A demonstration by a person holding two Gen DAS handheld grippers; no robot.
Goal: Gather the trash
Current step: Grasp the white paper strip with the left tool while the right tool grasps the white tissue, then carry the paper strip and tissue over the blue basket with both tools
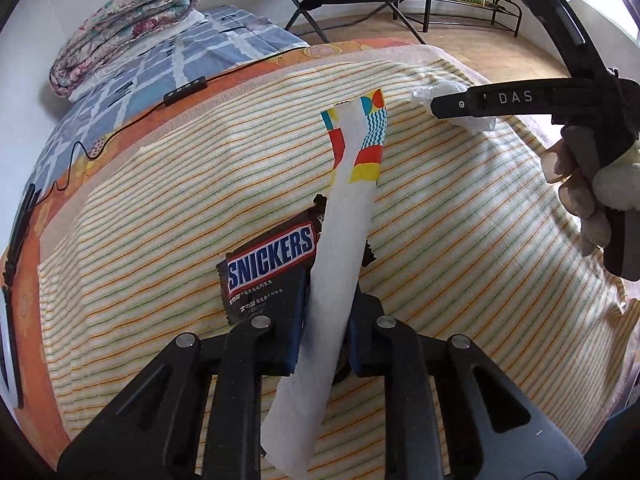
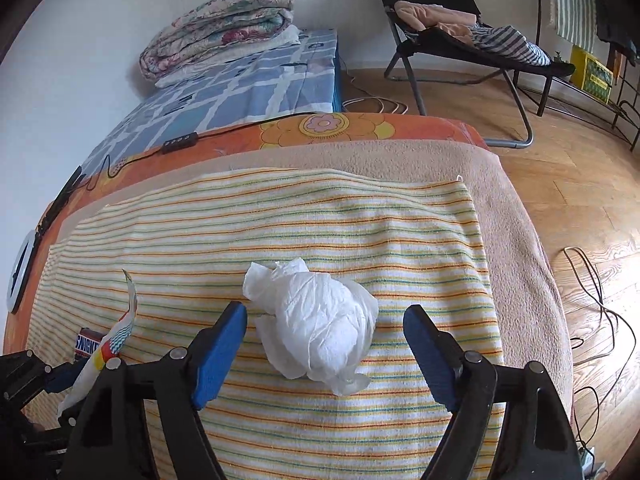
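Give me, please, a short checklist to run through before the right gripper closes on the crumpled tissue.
1. Right gripper open wide enough for the crumpled tissue: ok.
2. Tissue between the fingers: ok, it sits centred in the gap, touching neither pad.
3. Tissue free of other trash: ok, it lies alone on the striped towel.
4. Left gripper holding the paper wrapper: ok, shut on it.
5. Snickers wrapper collected: not ok, it lies on the towel under the paper wrapper.
6. Somewhere to drop the trash: cannot tell, no bin in view.
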